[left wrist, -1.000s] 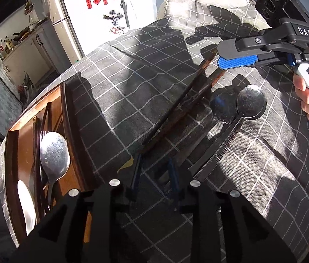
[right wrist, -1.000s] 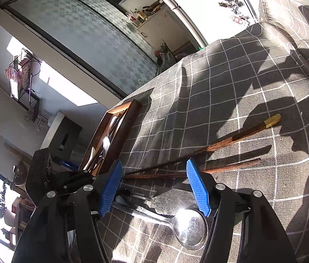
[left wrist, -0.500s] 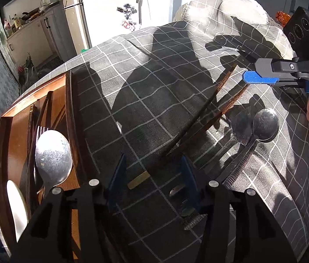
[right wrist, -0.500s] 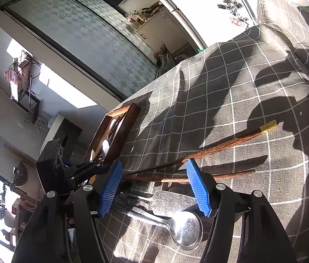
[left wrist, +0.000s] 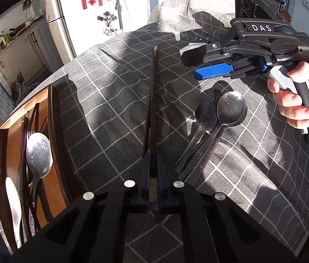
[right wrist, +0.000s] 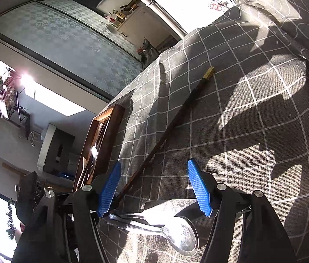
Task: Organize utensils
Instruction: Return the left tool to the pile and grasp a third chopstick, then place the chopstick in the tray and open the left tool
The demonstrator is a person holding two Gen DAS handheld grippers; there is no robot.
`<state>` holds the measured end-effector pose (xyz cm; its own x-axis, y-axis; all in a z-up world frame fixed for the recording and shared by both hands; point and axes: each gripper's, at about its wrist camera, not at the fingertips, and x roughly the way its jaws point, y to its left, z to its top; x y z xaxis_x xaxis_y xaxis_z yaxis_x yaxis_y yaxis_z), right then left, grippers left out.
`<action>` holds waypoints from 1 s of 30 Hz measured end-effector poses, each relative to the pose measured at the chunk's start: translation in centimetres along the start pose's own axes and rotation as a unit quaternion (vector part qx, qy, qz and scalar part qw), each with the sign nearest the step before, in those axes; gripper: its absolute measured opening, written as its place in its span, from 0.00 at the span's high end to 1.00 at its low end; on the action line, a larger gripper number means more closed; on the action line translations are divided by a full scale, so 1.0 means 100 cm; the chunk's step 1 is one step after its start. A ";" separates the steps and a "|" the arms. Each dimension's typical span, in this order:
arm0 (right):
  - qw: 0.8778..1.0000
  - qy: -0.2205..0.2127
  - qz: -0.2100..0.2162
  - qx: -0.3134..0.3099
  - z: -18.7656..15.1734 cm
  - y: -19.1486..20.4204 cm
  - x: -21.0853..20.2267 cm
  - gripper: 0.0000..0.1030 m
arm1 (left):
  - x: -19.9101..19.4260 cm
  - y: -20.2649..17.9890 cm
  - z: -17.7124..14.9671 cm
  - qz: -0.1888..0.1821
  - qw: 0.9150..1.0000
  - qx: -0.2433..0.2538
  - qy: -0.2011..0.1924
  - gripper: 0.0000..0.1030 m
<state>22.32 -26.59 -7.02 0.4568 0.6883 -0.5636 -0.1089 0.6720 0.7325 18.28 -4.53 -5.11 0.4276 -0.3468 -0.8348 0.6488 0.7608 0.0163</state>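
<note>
Left tongs [left wrist: 153, 171] were clamped on the gold-capped ends of two dark wooden chopsticks [left wrist: 152, 100], which reached out across the checked tabletop [left wrist: 110, 100]. Light, stiff and thin, they probably pivot when held at one end. Right tongs [right wrist: 154, 188] hung open, empty, above a steel spoon [right wrist: 182, 236].

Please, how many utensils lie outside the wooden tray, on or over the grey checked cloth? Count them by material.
dark wooden chopsticks with gold-coloured ends: 2
Metal utensils: 2, namely a round-bowled shiny metal spoon and a shadowed metal piece beside it, whose kind I cannot tell
Total: 4
</note>
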 end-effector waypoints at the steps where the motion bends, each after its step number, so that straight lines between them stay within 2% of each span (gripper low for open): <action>1: 1.000 0.003 0.004 0.007 0.000 0.000 0.004 0.38 | -0.005 0.000 0.001 -0.005 1.000 -0.006 -0.005 0.94; 5: 0.999 0.005 0.032 0.041 0.003 -0.003 0.018 0.38 | -0.020 -0.003 0.002 -0.024 0.999 -0.019 -0.022 0.94; 9: 0.999 0.005 0.021 0.042 0.005 0.006 0.027 0.38 | -0.027 -0.013 -0.001 -0.038 0.999 -0.019 -0.029 0.94; 10: 0.999 0.002 0.006 0.033 0.004 0.009 0.028 0.41 | -0.028 -0.015 -0.002 -0.040 0.999 -0.017 -0.030 0.94; 11: 1.000 -0.001 -0.015 0.020 0.003 0.013 0.028 0.57 | -0.028 -0.017 -0.003 -0.034 0.999 -0.015 -0.031 0.94; 14: 0.999 -0.006 -0.043 0.010 0.000 0.015 0.026 0.81 | -0.030 -0.019 -0.008 -0.027 0.999 -0.015 -0.034 0.94; 15: 0.999 -0.007 -0.043 0.009 -0.001 0.015 0.025 0.83 | -0.031 -0.018 -0.011 -0.025 0.999 -0.016 -0.034 0.94; 19: 0.999 -0.011 -0.045 -0.005 -0.005 0.028 0.024 0.84 | -0.040 -0.016 -0.020 -0.032 0.998 -0.021 -0.046 0.94; 24: 0.999 -0.009 -0.033 -0.032 -0.008 0.065 0.035 0.85 | -0.068 -0.002 -0.038 -0.019 0.997 -0.036 -0.067 0.94; 30: 0.997 0.016 -0.010 -0.077 -0.010 0.125 0.082 0.85 | -0.101 0.034 -0.072 0.032 0.994 -0.074 -0.079 0.94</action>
<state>23.80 -12.26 -2.87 0.4327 0.6812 -0.5906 -0.2361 0.7178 0.6550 11.68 5.50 -0.59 0.5654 -0.3683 -0.7380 0.5230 0.8520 -0.0245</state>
